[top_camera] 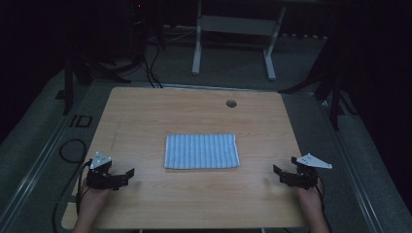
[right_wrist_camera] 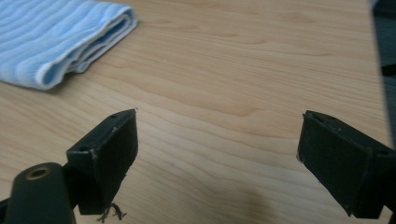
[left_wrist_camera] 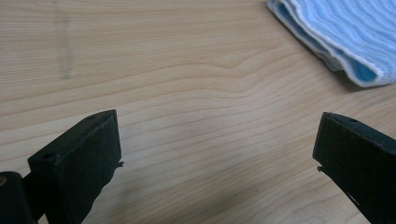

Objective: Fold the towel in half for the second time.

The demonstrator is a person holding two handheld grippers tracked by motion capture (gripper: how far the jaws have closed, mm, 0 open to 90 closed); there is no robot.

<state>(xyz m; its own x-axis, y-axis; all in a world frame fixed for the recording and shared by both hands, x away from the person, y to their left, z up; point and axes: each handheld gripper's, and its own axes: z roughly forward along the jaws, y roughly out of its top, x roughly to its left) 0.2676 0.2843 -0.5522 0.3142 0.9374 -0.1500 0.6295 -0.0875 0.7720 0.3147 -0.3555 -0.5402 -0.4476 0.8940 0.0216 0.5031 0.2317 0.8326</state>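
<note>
Wooden table (top_camera: 194, 204), dim room: folded blue striped cloth (top_camera: 201, 151) at centre.
I see the left gripper (top_camera: 127, 175) and right gripper (top_camera: 281, 174) with jaws spread wide, holding nothing; the cloth lies between them, bare wood separating each claw from its nearest edge.

Towel (left_wrist_camera: 336, 32): in your left gripper view the top and right edges cut it off, so you see one folded corner. In your right gripper view the towel (right_wrist_camera: 51, 37) runs off the top and left edges.
Layers: the folds stack at the corner (too blurred to count).
Your forearms: cut by the near edge of the high view, just behind your left hand (top_camera: 90, 206) and right hand (top_camera: 311, 204).
Far room: too dark to tell what stands beside the white frame (top_camera: 233, 29).
Table hole (top_camera: 231, 103): too small to see inside.
</note>
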